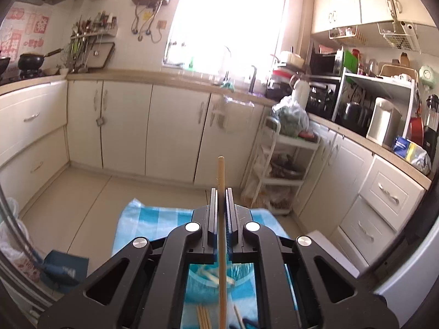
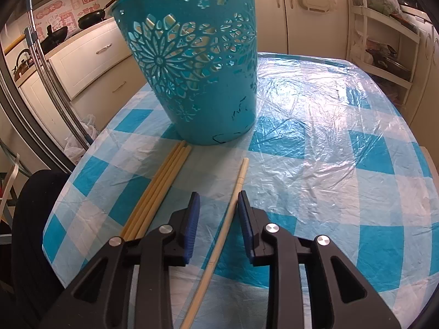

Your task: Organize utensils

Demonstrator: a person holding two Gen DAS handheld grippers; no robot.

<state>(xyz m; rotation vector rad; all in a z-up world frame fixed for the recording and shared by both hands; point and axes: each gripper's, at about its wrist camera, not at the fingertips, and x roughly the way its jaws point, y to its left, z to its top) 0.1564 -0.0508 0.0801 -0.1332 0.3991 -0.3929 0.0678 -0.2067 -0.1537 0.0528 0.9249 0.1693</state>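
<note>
While left gripper point(image 1: 221, 192) clamps an upright chopstick point(image 1: 221, 181), right gripper point(image 2: 216, 197) wide.

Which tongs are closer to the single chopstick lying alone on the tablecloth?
Right. The right tongs are open and straddle the lone chopstick just above the tablecloth. The left tongs are raised higher, shut on another chopstick.

This is a kitchen. A big window point(image 1: 227, 19) lets in very bright light. Cream cupboards point(image 1: 123, 126) run along the walls under a long counter point(image 1: 164, 78). More cupboards point(image 1: 356, 2) hang up high on the right. The floor point(image 1: 90, 200) is pale tile. A white rack point(image 1: 282, 170) stands in the corner. A black pan point(image 1: 31, 60) sits on the stove at the left.
</note>
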